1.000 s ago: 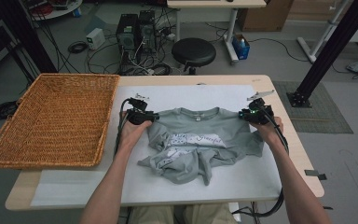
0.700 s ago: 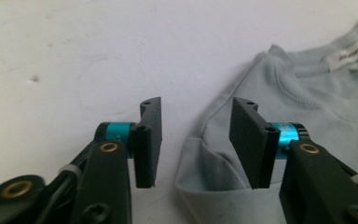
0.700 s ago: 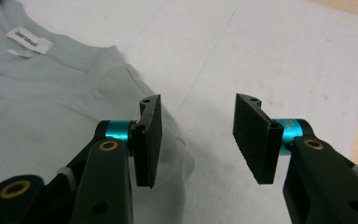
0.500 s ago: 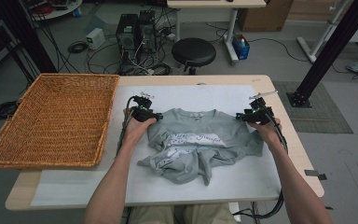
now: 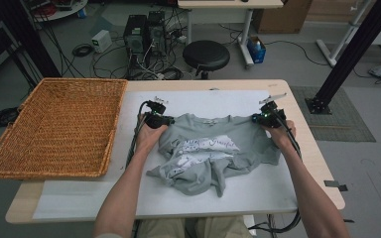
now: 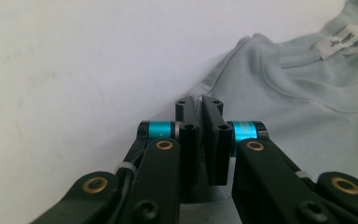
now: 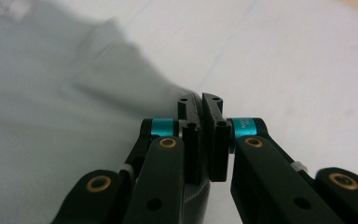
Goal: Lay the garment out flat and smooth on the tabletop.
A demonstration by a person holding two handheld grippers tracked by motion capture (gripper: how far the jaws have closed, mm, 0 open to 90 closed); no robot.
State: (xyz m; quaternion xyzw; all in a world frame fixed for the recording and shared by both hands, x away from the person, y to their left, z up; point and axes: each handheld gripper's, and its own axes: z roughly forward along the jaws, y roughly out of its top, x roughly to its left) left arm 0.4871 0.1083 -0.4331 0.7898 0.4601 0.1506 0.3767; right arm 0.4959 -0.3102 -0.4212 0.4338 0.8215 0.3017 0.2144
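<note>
A grey T-shirt (image 5: 213,153) with white lettering lies crumpled on the white mat (image 5: 203,104), its collar toward the far edge. My left gripper (image 5: 159,119) pinches the shirt's left shoulder; in the left gripper view the jaws are pressed together on the grey T-shirt (image 6: 307,93) beside the collar and its label. My right gripper (image 5: 264,118) holds the right shoulder; in the right gripper view the jaws (image 7: 200,103) are closed on the edge of the T-shirt (image 7: 51,116). The lower part of the shirt is bunched toward me.
A large wicker basket (image 5: 54,129) rests on the table's left side. The wooden table edge (image 5: 307,144) runs along the right. Beyond the table stand a black stool (image 5: 206,55), computer towers (image 5: 146,32) and floor cables.
Both grippers moved slightly away from me and the shoulders have drawn farther apart, with the shirt's top edge stretched a little flatter.
</note>
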